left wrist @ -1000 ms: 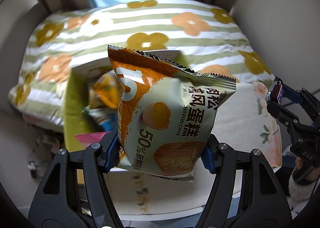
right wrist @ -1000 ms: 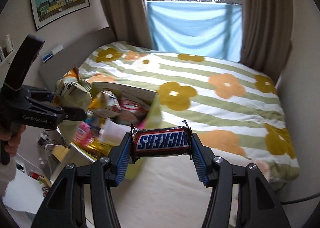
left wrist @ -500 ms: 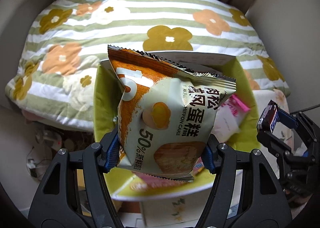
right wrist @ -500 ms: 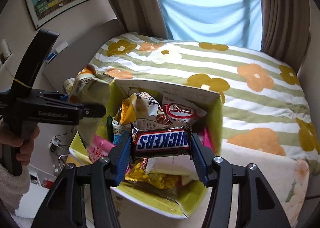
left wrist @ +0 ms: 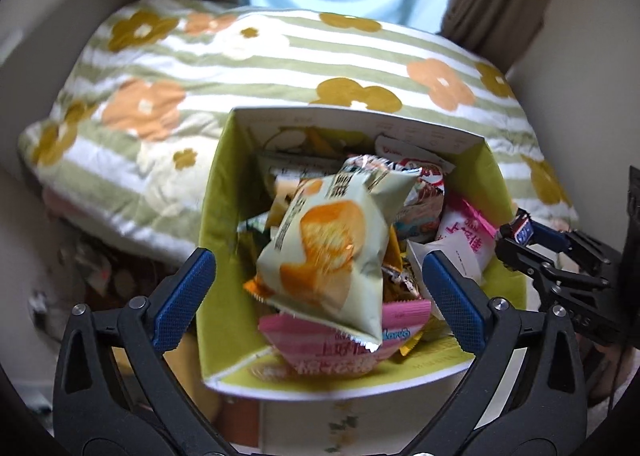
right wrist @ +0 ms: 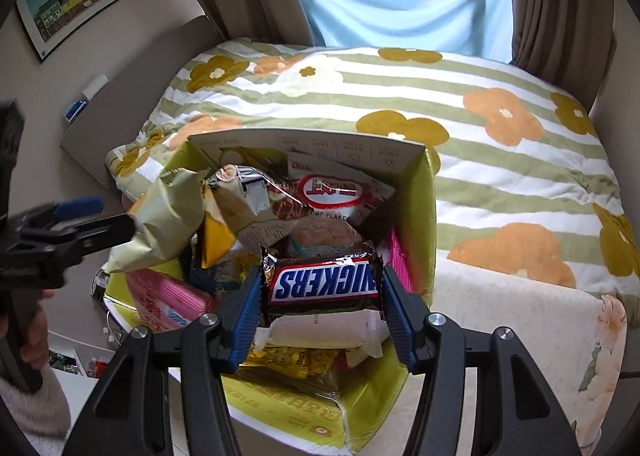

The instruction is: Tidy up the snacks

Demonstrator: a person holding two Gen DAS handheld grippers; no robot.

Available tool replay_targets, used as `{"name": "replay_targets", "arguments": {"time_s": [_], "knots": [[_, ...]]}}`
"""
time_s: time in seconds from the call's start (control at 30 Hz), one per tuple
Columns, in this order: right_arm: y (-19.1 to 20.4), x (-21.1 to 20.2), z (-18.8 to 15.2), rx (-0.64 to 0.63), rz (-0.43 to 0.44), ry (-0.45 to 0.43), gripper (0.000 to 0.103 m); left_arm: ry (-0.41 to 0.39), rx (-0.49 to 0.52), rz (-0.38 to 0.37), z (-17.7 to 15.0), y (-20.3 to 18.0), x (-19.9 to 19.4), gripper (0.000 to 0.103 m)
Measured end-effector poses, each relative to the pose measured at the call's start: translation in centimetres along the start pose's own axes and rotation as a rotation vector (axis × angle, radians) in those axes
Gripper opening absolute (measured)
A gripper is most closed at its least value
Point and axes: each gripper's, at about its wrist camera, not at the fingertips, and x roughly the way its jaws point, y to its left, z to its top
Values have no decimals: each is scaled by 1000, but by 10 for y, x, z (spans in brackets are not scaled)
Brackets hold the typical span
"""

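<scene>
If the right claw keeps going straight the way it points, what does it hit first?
Probably the snack pile in the green box; the right claw, shut on the Snickers, points into it. Depth is unclear.

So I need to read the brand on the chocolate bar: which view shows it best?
The right wrist view: the bar sits broadside between the right gripper pads, its Snickers label large though upside down. The left wrist view shows only the bar's end, small at the right edge.
</scene>
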Motion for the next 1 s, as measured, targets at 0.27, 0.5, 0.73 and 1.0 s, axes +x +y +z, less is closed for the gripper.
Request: {"name": "replay_targets", "arguments": {"time_s": [0.27,0.5,0.73,1.0], "knots": [[5,19,6,-38,2,43,84,-11,-26,-2,-17,0,-11,103],[4,-3,-14,-19,-60,-12,102,-27,-20,-14,-31,-2,-26,103],[11,-32,-29,18,-70,-68,102,-71,8,-31,-44,-8,-47,102],[22,-92,-39,41,-136,-188,102,-174,76,-48,-57,-34,-84,102]]}}
